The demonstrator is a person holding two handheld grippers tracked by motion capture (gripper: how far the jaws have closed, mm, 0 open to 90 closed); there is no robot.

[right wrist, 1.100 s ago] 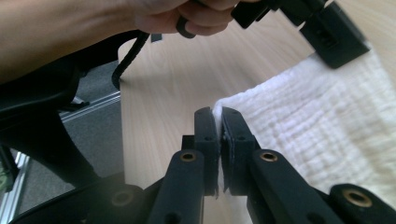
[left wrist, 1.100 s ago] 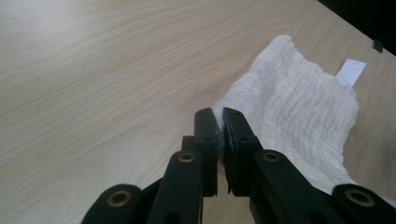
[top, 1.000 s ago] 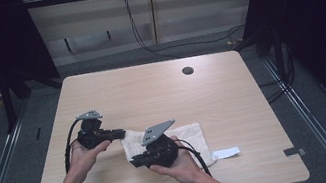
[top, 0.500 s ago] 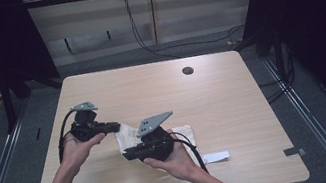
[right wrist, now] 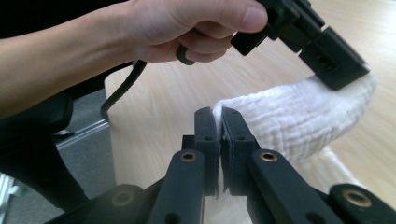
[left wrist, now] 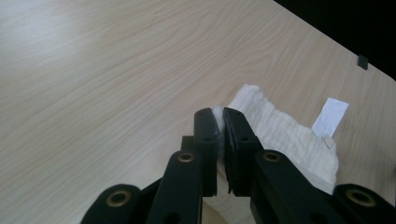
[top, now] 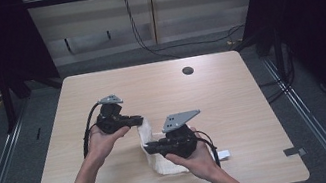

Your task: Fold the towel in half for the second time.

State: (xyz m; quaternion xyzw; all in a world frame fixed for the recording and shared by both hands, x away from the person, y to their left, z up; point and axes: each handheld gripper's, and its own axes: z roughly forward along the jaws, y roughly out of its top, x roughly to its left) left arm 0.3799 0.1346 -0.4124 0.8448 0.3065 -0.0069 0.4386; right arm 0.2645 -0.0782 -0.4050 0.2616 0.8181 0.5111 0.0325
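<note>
- The tabletop (top: 99, 87) is a pale wood-grain slab with rounded corners and a smooth, matte face. A small dark round hole (top: 188, 71) sits near its far edge. The far half and the right side lie bare, so there is wide free room there; the near edge is where the person's forearms come in.
- The white cloth (top: 153, 149) is the largest thing on the tabletop, lying near the middle of the near half. It is soft, with a crinkled, gauze-like weave that shows as fine ridges in both gripper views. One part hangs lifted as a curved band between the two grippers, while the rest rests on the wood. Its near right corner lies close to the near edge.
- The left hand-held gripper (top: 138, 121) is black, hard plastic with flat jaws and a grey three-cornered plate on top. Its jaws stand narrow, pinched on a corner of the cloth, as the left gripper view shows with white fabric squeezed between the pads. A black cable loops from its rear.
- The right hand-held gripper (top: 150, 148) is of the same build, held lower and nearer the person. Its jaws are likewise nearly together, clamped on another edge of the cloth.
- A small white label (top: 222, 154), flat and rectangular like paper, lies on the tabletop just beside the cloth's right edge.
</note>
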